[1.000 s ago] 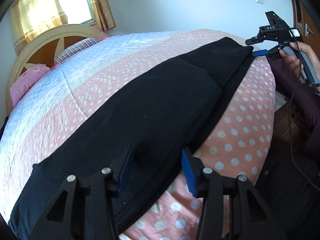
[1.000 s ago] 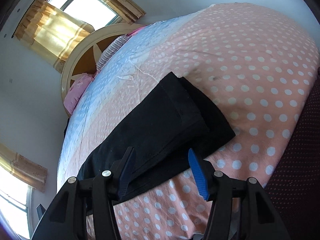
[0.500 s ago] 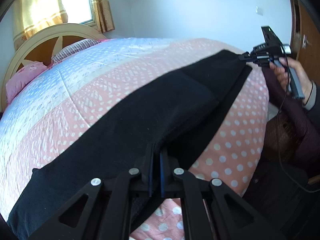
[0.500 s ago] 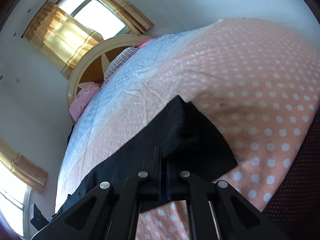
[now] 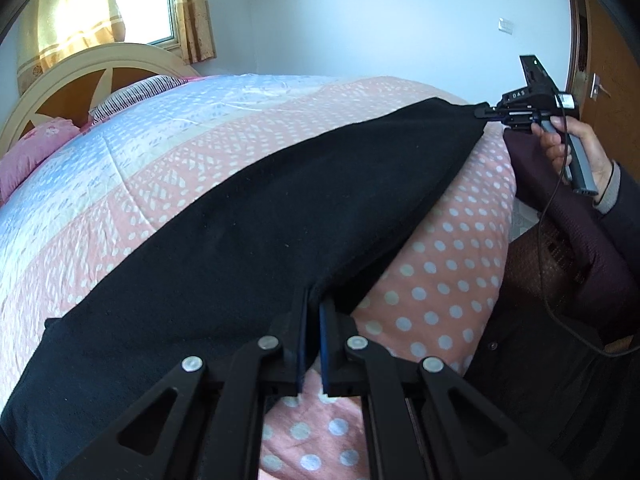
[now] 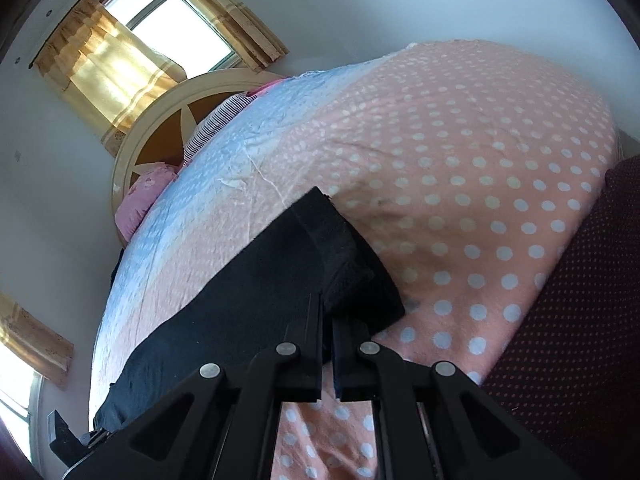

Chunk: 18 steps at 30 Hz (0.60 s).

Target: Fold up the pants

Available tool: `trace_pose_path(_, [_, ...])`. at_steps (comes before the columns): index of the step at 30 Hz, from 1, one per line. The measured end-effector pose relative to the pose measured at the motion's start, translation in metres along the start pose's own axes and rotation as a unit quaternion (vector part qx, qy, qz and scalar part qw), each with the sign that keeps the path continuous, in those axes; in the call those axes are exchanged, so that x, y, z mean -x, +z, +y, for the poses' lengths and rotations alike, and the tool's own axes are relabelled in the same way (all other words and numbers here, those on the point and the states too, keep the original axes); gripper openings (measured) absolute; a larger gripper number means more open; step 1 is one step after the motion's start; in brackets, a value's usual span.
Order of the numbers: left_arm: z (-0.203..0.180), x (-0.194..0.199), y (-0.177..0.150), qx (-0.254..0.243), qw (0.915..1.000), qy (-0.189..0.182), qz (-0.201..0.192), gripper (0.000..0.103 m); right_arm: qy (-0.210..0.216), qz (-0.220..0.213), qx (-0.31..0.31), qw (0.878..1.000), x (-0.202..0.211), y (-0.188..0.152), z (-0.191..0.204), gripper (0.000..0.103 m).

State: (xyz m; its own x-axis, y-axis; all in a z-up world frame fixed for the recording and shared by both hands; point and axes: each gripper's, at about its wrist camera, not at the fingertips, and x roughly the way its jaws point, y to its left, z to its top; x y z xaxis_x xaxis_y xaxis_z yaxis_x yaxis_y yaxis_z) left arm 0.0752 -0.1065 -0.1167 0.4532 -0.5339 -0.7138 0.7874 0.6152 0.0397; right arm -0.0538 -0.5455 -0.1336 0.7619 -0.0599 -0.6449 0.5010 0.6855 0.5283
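Black pants point(image 5: 248, 240) lie lengthwise along the near side of a bed with a pink dotted and blue quilt point(image 5: 160, 152). My left gripper point(image 5: 313, 304) is shut on the pants' near edge, and the cloth rises into the pinch. In the left wrist view my right gripper point(image 5: 486, 114) grips the far end of the pants, held in a hand. From the right wrist view, that right gripper point(image 6: 327, 312) is shut on the near edge of the pants point(image 6: 248, 300) by their thick end, which is lifted a little. The left gripper point(image 6: 86, 438) shows at the lower left there.
A cream and brown headboard point(image 5: 68, 84) with a pink pillow point(image 5: 28, 152) and a striped pillow point(image 5: 132, 92) stands at the far left. A curtained window point(image 5: 120, 4) is behind it. The person's dark clothing point(image 5: 568, 280) fills the right side; a wooden door point(image 5: 608, 80) lies beyond.
Both grippers went from open around the pants' near edge to shut on it. The pinched edge has since lifted slightly off the quilt at both ends.
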Motion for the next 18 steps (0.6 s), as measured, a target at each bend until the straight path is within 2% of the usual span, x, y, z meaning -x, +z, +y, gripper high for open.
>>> trace_pose_path(2, [-0.001, -0.005, -0.001, -0.003, 1.0000, 0.006, 0.002, 0.005, -0.008, 0.025, -0.011, 1.000, -0.015, -0.005, -0.010, 0.003])
trace_pose_path(4, [-0.001, -0.008, -0.002, 0.002, 1.0000, 0.007, 0.000, 0.008, 0.003, 0.026, -0.020, 0.999, -0.013, -0.004, -0.013, 0.005])
trace_pose_path(5, [0.000, -0.007, -0.002, 0.005, 1.0000, 0.007, -0.002, 0.010, 0.006, 0.020, -0.021, 1.000, -0.009, -0.002, -0.014, 0.008])
trace_pose_path(7, [0.000, -0.005, -0.003, 0.007, 0.9999, 0.009, -0.007, 0.011, -0.014, 0.002, -0.021, 1.000, -0.001, 0.001, -0.018, 0.024])
trace_pose_path(10, [-0.004, 0.002, -0.005, -0.006, 0.9998, 0.013, -0.010, 0.017, -0.056, -0.035, -0.018, 0.998, 0.018, 0.008, -0.020, 0.027])
trace_pose_path(12, [-0.004, 0.015, -0.008, -0.017, 0.9994, 0.020, -0.022, 0.030, -0.075, -0.058, 0.011, 0.995, 0.028, 0.013, -0.011, 0.027])
trace_pose_path(14, [0.001, 0.030, -0.009, -0.018, 0.9985, 0.029, -0.042, 0.052, -0.076, -0.066, 0.036, 0.994, 0.029, 0.018, 0.002, 0.027])
trace_pose_path(16, [0.009, 0.041, -0.010, -0.013, 0.9973, 0.042, -0.059, 0.058, -0.059, -0.060, 0.049, 0.995, 0.020, 0.024, 0.012, 0.027])
trace_pose_path(18, [0.022, 0.043, -0.010, 0.006, 0.9966, 0.056, -0.061, 0.058, -0.035, -0.056, 0.062, 0.996, 0.006, 0.026, 0.026, 0.027])
